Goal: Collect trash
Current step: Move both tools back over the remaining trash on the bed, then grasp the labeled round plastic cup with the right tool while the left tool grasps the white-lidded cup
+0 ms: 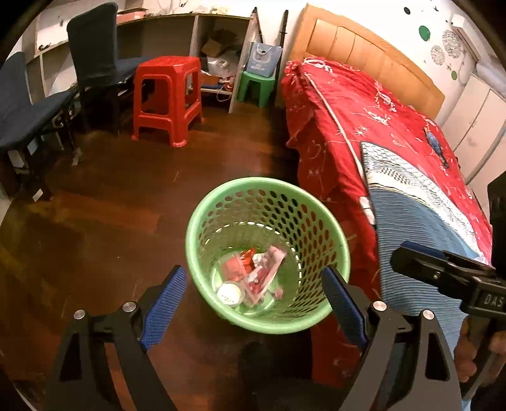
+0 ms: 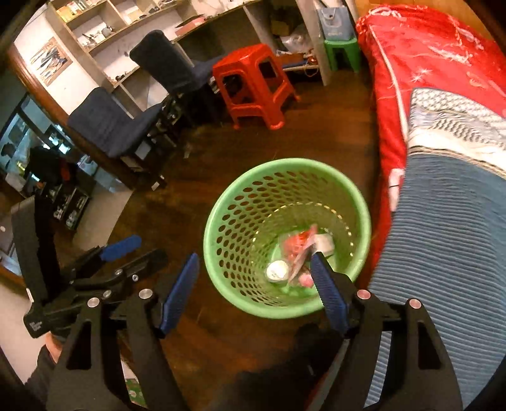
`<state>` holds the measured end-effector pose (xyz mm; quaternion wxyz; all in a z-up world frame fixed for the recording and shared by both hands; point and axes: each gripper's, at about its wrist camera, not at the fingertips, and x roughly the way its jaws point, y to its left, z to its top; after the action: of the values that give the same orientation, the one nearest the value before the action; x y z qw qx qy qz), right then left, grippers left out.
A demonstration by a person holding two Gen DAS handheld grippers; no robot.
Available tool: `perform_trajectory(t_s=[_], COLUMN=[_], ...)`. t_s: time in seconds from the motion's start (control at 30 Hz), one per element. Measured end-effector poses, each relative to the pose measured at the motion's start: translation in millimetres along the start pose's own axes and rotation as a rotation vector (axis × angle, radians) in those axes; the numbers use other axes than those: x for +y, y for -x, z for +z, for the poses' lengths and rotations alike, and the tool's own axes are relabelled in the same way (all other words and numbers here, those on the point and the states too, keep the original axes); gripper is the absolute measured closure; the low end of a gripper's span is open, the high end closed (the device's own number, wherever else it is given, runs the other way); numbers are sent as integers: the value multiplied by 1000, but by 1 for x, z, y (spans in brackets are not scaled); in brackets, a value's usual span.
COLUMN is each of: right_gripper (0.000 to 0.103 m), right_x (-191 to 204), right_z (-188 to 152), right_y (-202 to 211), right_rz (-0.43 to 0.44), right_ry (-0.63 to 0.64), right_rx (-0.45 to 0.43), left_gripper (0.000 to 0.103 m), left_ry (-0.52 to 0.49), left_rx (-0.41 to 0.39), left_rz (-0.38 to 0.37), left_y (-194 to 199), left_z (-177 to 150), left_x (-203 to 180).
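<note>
Both grippers, left (image 1: 256, 294) and right (image 2: 253, 284), jaws released above basket (image 1: 202, 227); sweep floor beyond for remaining wrappers (image 1: 259, 275).

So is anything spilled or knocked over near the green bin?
Nothing stands out. The green bin stands upright on the floor beside the bed, and the wrappers and a small white lid lie inside it, not around it. Both tongs, left and right, are open and empty.

looks like someone's bedroom at home: bed (image 1: 379, 132) with a red quilt, wooden headboard (image 1: 363, 47), 2 plastic stools (image 1: 167, 95), cluttered shelves (image 2: 104, 28).
</note>
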<state>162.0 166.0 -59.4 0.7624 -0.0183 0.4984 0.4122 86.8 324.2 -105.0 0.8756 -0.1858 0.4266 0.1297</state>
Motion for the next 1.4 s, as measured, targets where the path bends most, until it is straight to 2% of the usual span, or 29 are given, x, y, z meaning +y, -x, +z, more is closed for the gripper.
perform_trajectory(t_s=[0.33,0.73,0.93,1.17,1.4], right_gripper=[26,26,26,26,26], right_x=[-43,-139,-197,-259,-295], right_z=[-36,-105,-136,-162,-176], right_y=[77,190,240,266,258], right_rz=[-131,-326,-465,-586,-587], right_ry=[-14,-161,-250,-361,-401], right_rx=[-91,-179,-203,-188,-146], left_gripper=[18,18,18,18,18], left_ry=[-85,-224,-295,-349,-392], left_rx=[-8,1,10,22,42], left_rz=[-69,-159,-197,-228,-239], left_y=[10,16,19,18,13], left_z=[0,-8,-15,-19,-26], left_x=[-57,-146,-188,-225,-252])
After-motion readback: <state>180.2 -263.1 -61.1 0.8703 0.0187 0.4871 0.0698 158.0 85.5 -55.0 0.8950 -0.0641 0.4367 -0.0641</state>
